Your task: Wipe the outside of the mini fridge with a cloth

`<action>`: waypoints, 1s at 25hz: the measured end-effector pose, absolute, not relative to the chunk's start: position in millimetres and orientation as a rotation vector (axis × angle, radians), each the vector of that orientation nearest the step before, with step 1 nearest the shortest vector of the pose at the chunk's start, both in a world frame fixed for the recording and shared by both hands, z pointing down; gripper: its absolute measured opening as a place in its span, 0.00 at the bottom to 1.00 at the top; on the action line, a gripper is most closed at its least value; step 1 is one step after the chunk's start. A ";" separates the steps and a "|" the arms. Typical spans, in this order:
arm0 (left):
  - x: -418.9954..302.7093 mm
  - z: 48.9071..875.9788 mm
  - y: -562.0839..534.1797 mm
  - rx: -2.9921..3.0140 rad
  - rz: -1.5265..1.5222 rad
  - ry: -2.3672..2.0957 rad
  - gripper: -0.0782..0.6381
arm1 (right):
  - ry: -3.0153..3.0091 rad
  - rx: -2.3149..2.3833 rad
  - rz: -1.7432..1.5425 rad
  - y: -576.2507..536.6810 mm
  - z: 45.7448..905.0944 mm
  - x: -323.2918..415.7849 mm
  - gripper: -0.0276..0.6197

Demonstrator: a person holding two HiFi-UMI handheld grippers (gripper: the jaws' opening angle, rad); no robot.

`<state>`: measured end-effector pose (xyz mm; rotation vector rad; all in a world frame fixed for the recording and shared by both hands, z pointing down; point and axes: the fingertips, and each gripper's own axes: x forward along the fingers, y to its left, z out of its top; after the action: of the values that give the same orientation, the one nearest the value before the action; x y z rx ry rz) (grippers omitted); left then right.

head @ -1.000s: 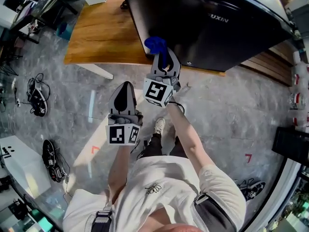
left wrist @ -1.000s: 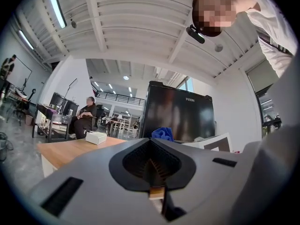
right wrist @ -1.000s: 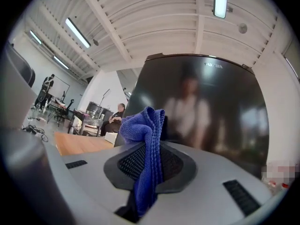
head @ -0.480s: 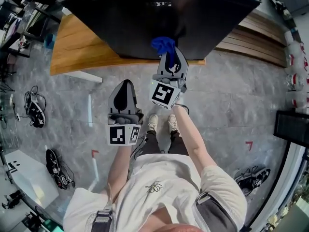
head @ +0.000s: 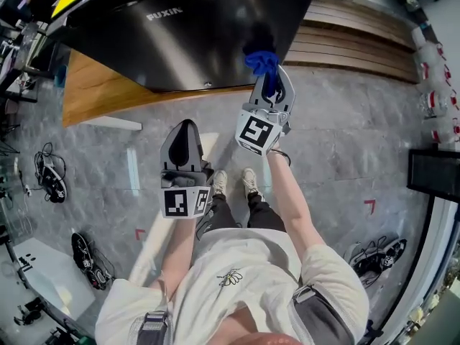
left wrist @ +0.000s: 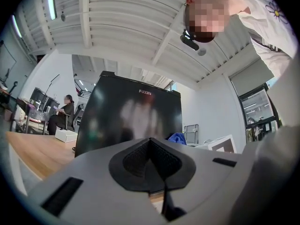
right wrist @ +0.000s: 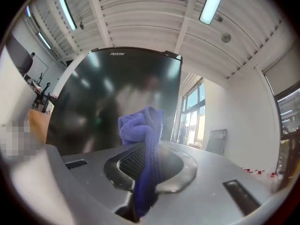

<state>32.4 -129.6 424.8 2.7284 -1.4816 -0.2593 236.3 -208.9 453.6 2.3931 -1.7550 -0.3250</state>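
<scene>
Grey stone floor (head: 345, 142) spread beneath you, with a wooden table (head: 93, 92) at the upper left carrying the black mini fridge (head: 201, 42). Your right tongs (head: 271, 81) were clamped on the blue cloth (head: 260, 57). A strip of it was pinched between the pads, and its bunched end stuck out past the tips toward the fridge's glossy front. That bunch sat just beside the front's right edge. Whether cloth and fridge actually touched could not be told.

In the right gripper view the cloth (right wrist: 140, 125) stood before the dark door (right wrist: 108, 93). The door's right edge was close on one side. On the other side a broad stretch of door lay open, running toward the white lettering near the top.

Your left tongs (head: 187, 128) hung lower and to the left, over the floor and well apart from the fridge. Their pads were pressed together with nothing between them. Wooden slats (head: 352, 34) ran off to the right of the fridge, beyond your right tongs.
</scene>
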 end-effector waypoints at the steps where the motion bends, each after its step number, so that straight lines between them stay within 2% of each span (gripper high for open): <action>1: 36.8 424.5 -128.4 2.735 -0.262 -1.480 0.12 | -1.746 2.399 -0.319 -206.8 455.8 243.0 0.14; 9: 55.2 419.0 -129.4 2.749 -0.273 -1.478 0.12 | -1.685 2.436 -0.319 -201.7 453.9 282.8 0.14; 18: 45.9 426.7 -127.8 2.725 -0.256 -1.511 0.12 | -1.678 2.446 -0.309 -196.5 456.0 294.4 0.14; 25: 12.0 423.4 -132.5 2.698 -0.272 -1.559 0.12 | -1.763 2.445 -0.289 -164.1 439.7 256.9 0.14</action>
<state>12.0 -132.5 423.4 2.6976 -1.5595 -0.2725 256.9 -164.1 439.7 2.4447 -1.7629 -0.2888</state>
